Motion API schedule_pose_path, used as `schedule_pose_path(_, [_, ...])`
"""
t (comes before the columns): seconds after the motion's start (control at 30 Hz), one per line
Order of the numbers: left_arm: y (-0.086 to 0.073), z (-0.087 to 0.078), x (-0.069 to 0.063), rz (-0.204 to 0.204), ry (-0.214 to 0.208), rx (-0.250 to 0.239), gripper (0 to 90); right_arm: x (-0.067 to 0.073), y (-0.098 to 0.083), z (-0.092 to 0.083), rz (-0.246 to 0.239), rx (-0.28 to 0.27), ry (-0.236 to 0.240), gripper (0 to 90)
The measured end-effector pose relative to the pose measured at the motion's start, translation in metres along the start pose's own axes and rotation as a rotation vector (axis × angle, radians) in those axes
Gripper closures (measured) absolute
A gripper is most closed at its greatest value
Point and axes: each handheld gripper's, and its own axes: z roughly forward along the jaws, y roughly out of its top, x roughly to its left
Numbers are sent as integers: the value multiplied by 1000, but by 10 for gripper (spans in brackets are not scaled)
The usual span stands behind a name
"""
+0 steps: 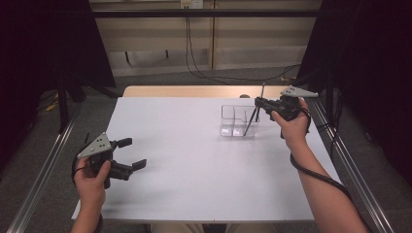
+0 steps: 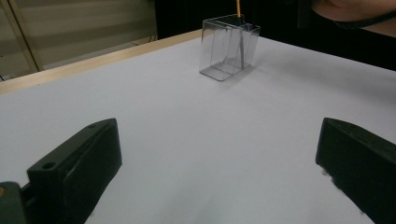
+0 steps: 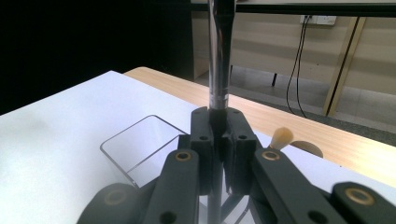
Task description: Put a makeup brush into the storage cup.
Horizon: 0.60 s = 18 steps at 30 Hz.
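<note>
while clamped tight on the pen [image 1: 254, 115] by the right gripper [image 1: 262, 103], lower straight into the clear organizer's [image 1: 232, 121] 3 o'clock compartment, left gripper [image 1: 133, 154] idle, agape, empty.

The left hand-held gripper [image 1: 130, 154] sat low at the near left, gripped from behind by the left hand [image 1: 91, 175], its two black jaws spread wide apart and pointing right. The right hand-held gripper [image 1: 257, 102] was raised at the far right, the right hand [image 1: 290, 124] wrapped around it, forearm stretched forward, jaws pressed together and pointing left
</note>
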Motion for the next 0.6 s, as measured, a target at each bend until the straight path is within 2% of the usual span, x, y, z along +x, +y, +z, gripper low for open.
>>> schedule_pose_path(0.6, [-5, -9, -2, -10, 21, 4, 3, -1, -4, 5, 0, 12, 18, 846])
